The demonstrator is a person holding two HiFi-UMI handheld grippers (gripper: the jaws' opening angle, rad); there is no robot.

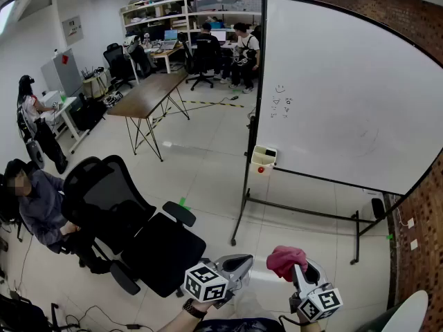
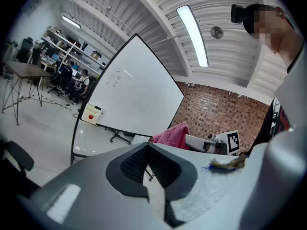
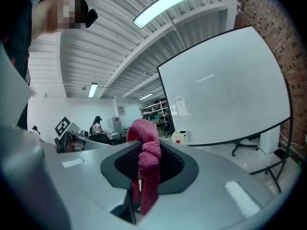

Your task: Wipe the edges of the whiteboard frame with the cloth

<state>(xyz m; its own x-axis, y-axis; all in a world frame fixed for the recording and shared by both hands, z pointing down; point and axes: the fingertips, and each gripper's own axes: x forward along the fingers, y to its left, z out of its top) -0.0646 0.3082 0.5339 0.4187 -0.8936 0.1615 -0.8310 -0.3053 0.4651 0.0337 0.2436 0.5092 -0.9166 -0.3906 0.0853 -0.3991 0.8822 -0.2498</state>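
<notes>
A large whiteboard (image 1: 346, 95) with a thin black frame stands on a wheeled stand ahead and to the right; it also shows in the left gripper view (image 2: 132, 92) and the right gripper view (image 3: 225, 95). My right gripper (image 1: 294, 267) is low at the bottom of the head view, shut on a pink cloth (image 1: 286, 260), which bunches up between the jaws (image 3: 145, 150). My left gripper (image 1: 242, 263) sits beside it at the left, shut with nothing in it (image 2: 147, 150). Both grippers are well short of the board.
A black office chair (image 1: 131, 220) stands close on the left, with a seated person (image 1: 38, 206) beyond it. A wooden table (image 1: 149, 95) and desks with people sit further back. A brick wall (image 1: 419, 206) runs along the right. A small white box (image 1: 264, 159) hangs at the board's lower left.
</notes>
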